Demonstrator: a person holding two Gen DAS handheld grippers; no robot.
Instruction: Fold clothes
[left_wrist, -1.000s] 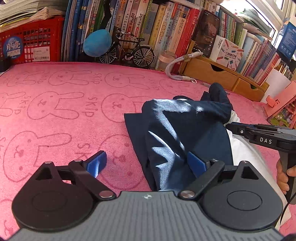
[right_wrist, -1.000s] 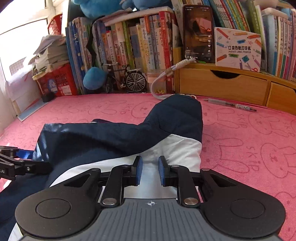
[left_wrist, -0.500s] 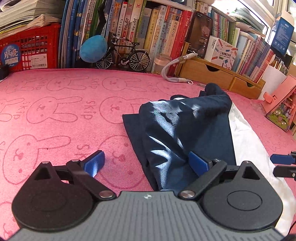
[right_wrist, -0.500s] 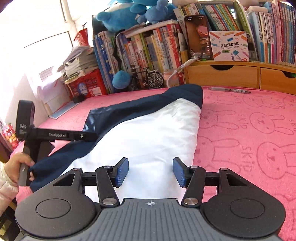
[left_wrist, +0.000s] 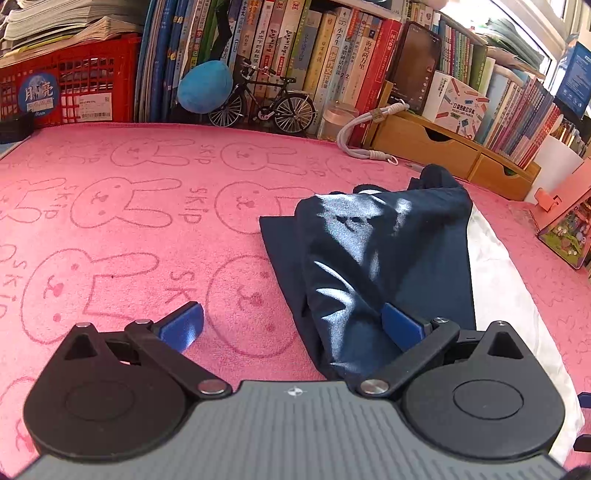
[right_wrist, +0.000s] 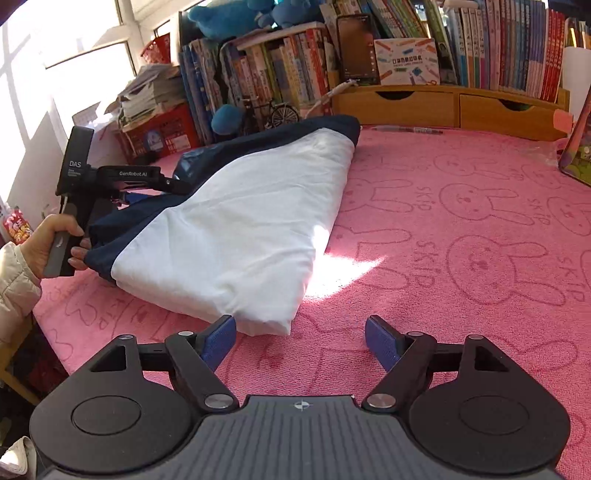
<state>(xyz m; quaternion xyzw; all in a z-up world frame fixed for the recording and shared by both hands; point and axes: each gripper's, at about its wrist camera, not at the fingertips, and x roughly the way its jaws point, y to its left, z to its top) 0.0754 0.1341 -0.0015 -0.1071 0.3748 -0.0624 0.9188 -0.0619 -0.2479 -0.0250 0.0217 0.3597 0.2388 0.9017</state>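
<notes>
Ahead and to the left of the right claw (right_wrist: 301, 341) lies the garment (right_wrist: 236, 236), a single navy-and-white piece, folded over itself on the pink bunny-print surface (right_wrist: 461, 229). Its near white corner sits just beyond that claw's left finger, not between the two. The long axis runs away from the right claw, slanting toward the shelf of books (right_wrist: 280, 70) at the back. The right claw's jaws have just been opening and now stand spread with only bare pink cloth between them, so it has let go.

The left claw (left_wrist: 291, 325) is the nearer one: its fingers straddle the navy edge of the garment (left_wrist: 369, 266), the right-hand finger over the fabric and the left-hand finger over bare surface. Its jaws have also just been widening and stand fully spread, pads pressing on nothing. A hand (right_wrist: 55, 240) grips its handle at the garment's far-left end in the right wrist view.

By judgement, the next fold turns on the left claw closing on that navy edge, while the right one must shift left to reach the white corner.

Count: one garment, two claws, one visible hand.
</notes>
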